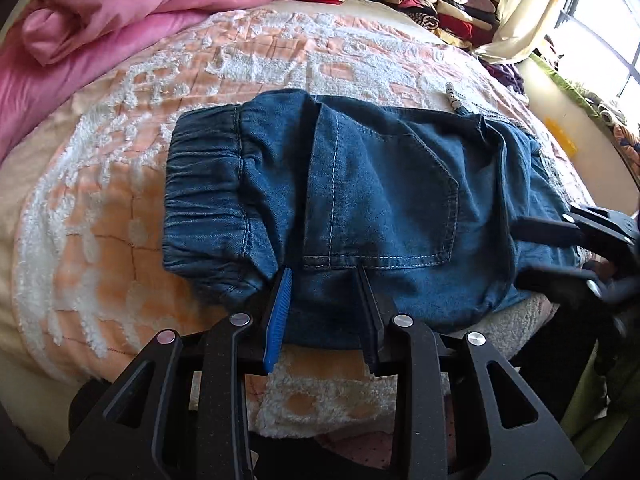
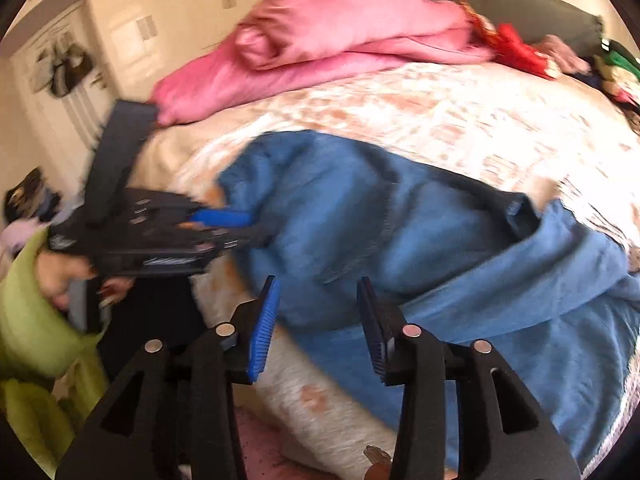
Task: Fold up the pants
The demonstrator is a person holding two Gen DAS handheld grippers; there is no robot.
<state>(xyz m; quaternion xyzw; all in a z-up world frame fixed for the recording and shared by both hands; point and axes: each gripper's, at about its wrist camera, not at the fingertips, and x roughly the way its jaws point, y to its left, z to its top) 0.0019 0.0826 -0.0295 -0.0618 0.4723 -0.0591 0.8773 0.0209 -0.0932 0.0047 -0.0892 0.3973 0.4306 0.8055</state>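
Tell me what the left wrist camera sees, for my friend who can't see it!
Folded blue jeans lie on a peach and white bedspread, with the left gripper open at their near edge. A pink quilt and piled clothes sit behind.

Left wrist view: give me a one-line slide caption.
Open left tool at the near edge of folded blue denim pants on a peach-and-white bedspread, right tool at their right end.
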